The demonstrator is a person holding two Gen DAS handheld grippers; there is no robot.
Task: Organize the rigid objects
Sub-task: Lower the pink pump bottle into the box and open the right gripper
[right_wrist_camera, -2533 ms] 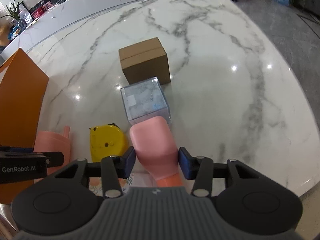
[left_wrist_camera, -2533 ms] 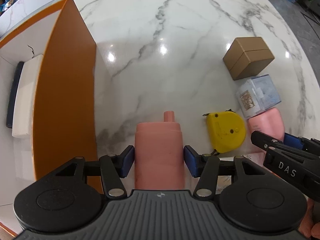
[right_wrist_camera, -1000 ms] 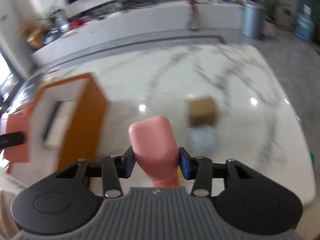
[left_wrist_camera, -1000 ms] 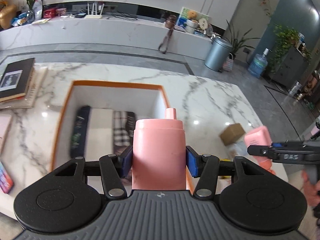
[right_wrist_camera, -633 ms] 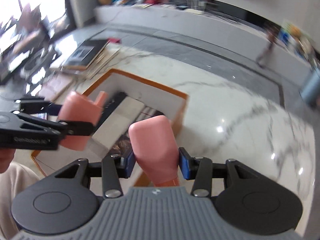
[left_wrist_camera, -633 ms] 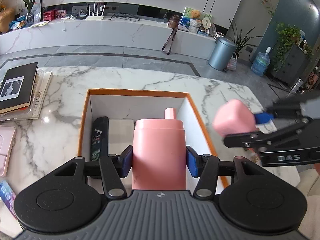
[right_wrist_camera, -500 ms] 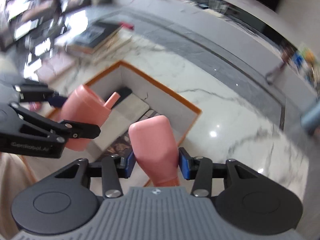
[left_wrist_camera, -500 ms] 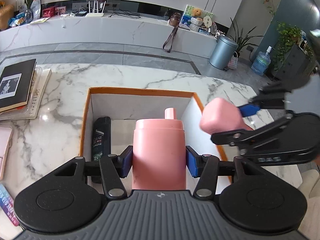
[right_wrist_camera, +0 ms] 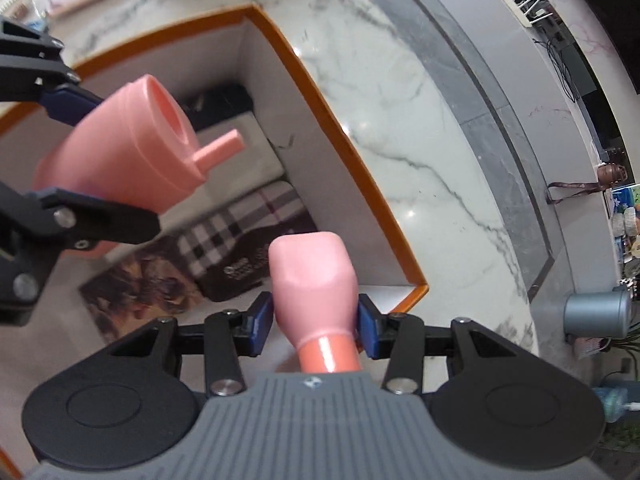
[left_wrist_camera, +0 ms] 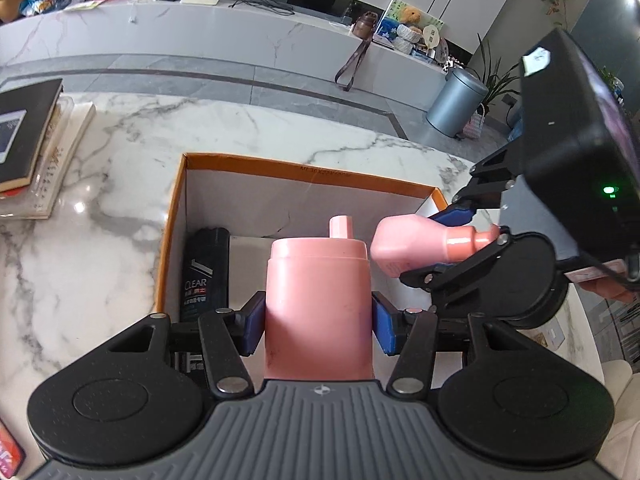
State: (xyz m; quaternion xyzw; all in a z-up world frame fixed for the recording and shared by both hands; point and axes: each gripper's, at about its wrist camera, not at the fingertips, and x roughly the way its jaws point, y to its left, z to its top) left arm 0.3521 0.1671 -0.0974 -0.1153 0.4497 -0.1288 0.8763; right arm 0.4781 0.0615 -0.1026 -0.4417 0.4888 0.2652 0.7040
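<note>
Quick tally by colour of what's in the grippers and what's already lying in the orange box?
Pink: 2, the spouted container in the left gripper and the bottle in the right gripper.
Black: 1, the Clear bottle in the orange box.
Plaid: 1, a flat pack.
White: 1, a flat box.
Brown patterned: 1, a flat item.
Total: 6

The bench (left_wrist_camera: 120,184) is polished marble, glossy with lamp glints. The orange box (left_wrist_camera: 304,168) looks like matt card. Both pink bottles (left_wrist_camera: 318,304) (right_wrist_camera: 314,280) are smooth matt plastic, the smaller's neck shiny. A checked cloth (right_wrist_camera: 240,220) lies inside
</note>
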